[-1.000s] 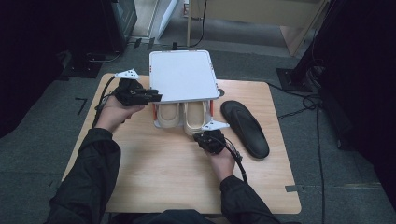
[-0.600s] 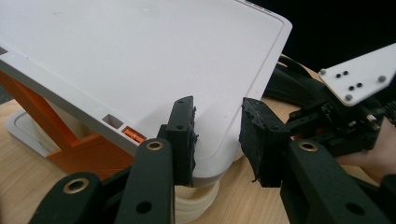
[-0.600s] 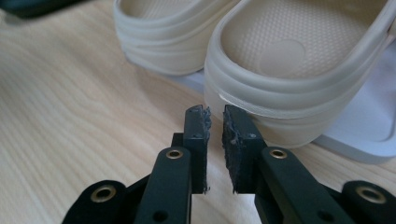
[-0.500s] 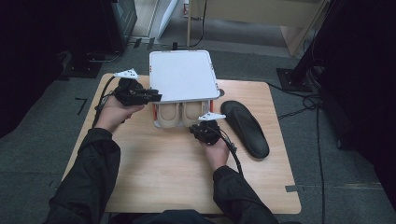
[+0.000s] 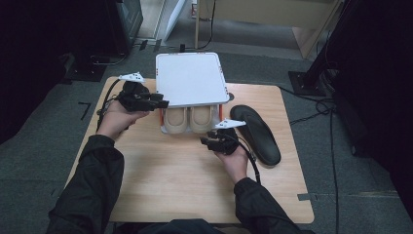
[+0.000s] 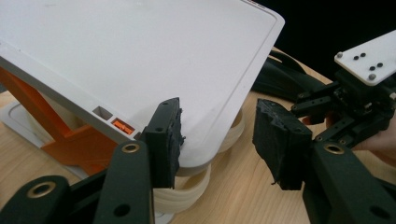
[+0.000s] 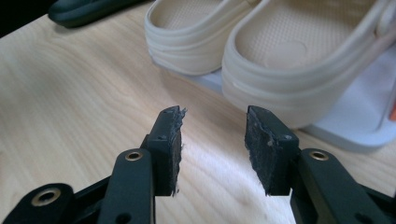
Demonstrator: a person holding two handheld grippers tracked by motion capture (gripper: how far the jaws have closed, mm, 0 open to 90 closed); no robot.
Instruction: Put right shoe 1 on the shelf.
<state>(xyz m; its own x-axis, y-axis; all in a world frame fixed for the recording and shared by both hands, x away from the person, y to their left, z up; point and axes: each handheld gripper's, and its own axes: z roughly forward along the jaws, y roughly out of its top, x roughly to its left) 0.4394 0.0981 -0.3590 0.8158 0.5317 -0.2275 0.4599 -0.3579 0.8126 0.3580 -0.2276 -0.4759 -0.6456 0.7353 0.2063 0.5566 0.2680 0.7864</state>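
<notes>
You are sitting at a wooden table (image 5: 160, 180) with a gripper in each hand. A white hinged box (image 5: 191, 78) is standing at the far middle of the table, its lid (image 6: 140, 60) tilted partly down over a pair of cream clogs (image 5: 189, 120) whose heels are poking out toward you. A black insole (image 5: 255, 132) is lying just right of the box.

Your left gripper (image 5: 157, 103) is hovering at the lid's left front corner; its jaws have just been opening and are standing apart, one pad beside the lid's edge, gripping nothing. Your right gripper (image 5: 208, 142) is waiting near the clog heels (image 7: 261, 70); its jaws have also just been opening, with only bare table between them.

The lid is looking like stiff, smooth plastic, probably light but slippery, so pinching its thin front rim near a corner seems safest. The clogs are looking soft and springy; the thick heel rim should be giving a firm hold.
</notes>
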